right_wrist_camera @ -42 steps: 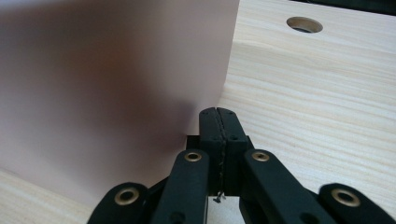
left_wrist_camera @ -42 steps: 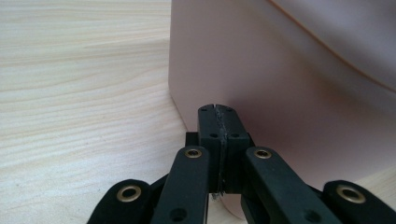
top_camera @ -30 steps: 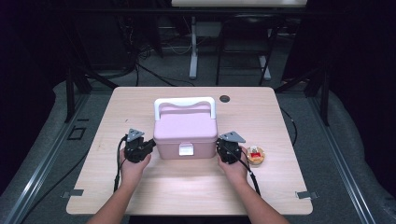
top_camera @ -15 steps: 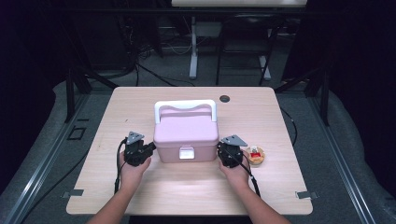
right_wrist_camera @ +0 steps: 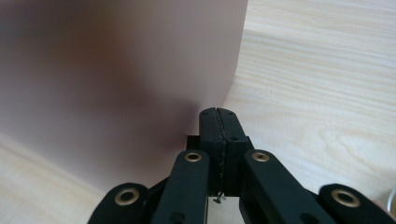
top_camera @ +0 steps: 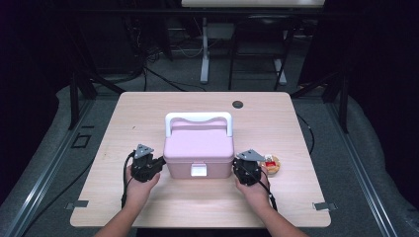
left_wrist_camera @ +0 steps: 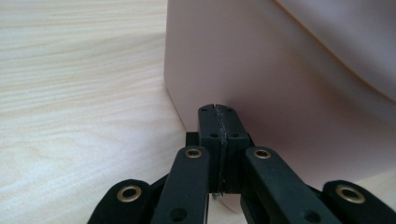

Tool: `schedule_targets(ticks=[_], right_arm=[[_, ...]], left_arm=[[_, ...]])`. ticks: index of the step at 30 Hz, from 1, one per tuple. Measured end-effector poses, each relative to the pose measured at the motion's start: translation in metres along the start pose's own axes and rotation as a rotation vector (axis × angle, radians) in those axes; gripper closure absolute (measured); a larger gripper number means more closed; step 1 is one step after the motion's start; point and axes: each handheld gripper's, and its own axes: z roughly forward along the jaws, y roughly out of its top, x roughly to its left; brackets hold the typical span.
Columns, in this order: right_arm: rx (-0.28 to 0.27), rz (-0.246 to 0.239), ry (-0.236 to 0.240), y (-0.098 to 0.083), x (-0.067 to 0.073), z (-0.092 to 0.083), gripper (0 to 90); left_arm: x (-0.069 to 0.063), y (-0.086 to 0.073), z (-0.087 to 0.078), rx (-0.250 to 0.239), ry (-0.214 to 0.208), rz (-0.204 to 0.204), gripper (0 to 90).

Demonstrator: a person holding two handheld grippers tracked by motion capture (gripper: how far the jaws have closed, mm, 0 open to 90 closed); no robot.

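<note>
A pink lidded box point(top_camera: 198, 150) with a white handle point(top_camera: 198, 118) and a white front latch point(top_camera: 198, 170) stands mid-table. My left gripper point(top_camera: 159, 163) is shut with nothing between its jaws, its tips against the box's left wall. The left gripper view shows the closed tips point(left_wrist_camera: 218, 109) at the pink wall point(left_wrist_camera: 289, 88) near a lower corner. My right gripper point(top_camera: 235, 168) is shut too, its tips against the box's right wall. In the right gripper view the closed tips point(right_wrist_camera: 218, 112) meet the pink wall point(right_wrist_camera: 116, 70) close to its edge.
A small round orange thing with a red and white top point(top_camera: 271, 164) lies just right of my right hand. A black disc point(top_camera: 237, 104) is set in the table point(top_camera: 138, 113) near its far edge. Dark floor, cables and stands surround the table.
The pink box has slid a little toward the table's near edge, with both shut grippers staying at its sides and moving back with it.
</note>
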Motion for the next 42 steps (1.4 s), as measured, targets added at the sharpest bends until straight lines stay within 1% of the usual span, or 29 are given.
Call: schedule_targets(ticks=[1,4,6,12,15,17,20,22,24,26,29,32,34,35,36,37,38,40,42], right_arm=[[0.006,-0.003,0.003,-0.001,0.001,-0.003,90.0],[0.023,-0.041,-0.001,-0.005,0.003,-0.012,90.0],[0.026,-0.06,-0.001,-0.008,0.003,-0.017,90.0],[0.047,-0.059,0.013,-0.016,0.003,-0.032,90.0],[0.066,-0.078,0.022,-0.021,0.005,-0.039,90.0],[0.084,-0.089,0.024,-0.026,0.006,-0.043,90.0],[0.093,-0.084,0.034,-0.029,0.006,-0.048,90.0],[0.101,-0.074,0.032,-0.03,0.007,-0.051,90.0],[0.1,-0.085,0.028,-0.031,0.008,-0.052,90.0],[0.101,-0.084,0.029,-0.032,0.009,-0.055,90.0],[0.101,-0.084,0.037,-0.036,0.011,-0.06,90.0],[0.098,-0.089,0.039,-0.039,0.012,-0.063,90.0],[0.097,-0.067,0.049,-0.04,0.011,-0.064,90.0],[0.097,-0.058,0.056,-0.04,0.011,-0.065,90.0],[0.097,-0.068,0.062,-0.04,0.01,-0.065,90.0],[0.097,-0.076,0.069,-0.04,0.009,-0.065,90.0],[0.101,-0.068,0.075,-0.04,0.008,-0.065,90.0],[0.117,-0.048,0.102,-0.039,0.007,-0.066,90.0],[0.126,-0.067,0.107,-0.038,0.008,-0.065,90.0]], left_arm=[[-0.001,-0.001,-0.001,0.005,-0.005,0.003,90.0],[-0.005,-0.004,-0.005,0.013,-0.014,0.012,90.0],[-0.008,-0.006,-0.007,0.015,-0.025,0.01,90.0],[-0.019,-0.013,-0.017,0.036,-0.028,0.014,90.0],[-0.024,-0.017,-0.021,0.04,-0.035,0.004,90.0],[-0.026,-0.019,-0.025,0.044,-0.036,0.01,90.0],[-0.029,-0.023,-0.03,0.048,-0.048,0.008,90.0],[-0.031,-0.024,-0.032,0.055,-0.046,0.021,90.0],[-0.033,-0.027,-0.034,0.055,-0.048,0.021,90.0],[-0.034,-0.029,-0.037,0.055,-0.05,0.016,90.0],[-0.035,-0.032,-0.04,0.06,-0.066,0.011,90.0],[-0.036,-0.035,-0.042,0.047,-0.07,0.006,90.0],[-0.037,-0.035,-0.043,0.048,-0.062,0.019,90.0],[-0.037,-0.036,-0.044,0.049,-0.062,0.032,90.0],[-0.036,-0.036,-0.044,0.049,-0.069,0.04,90.0],[-0.034,-0.036,-0.044,0.054,-0.079,0.036,90.0],[-0.032,-0.035,-0.044,0.057,-0.092,0.029,90.0],[-0.028,-0.035,-0.044,0.055,-0.094,0.021,88.9],[-0.025,-0.035,-0.044,0.053,-0.109,0.004,86.0]])
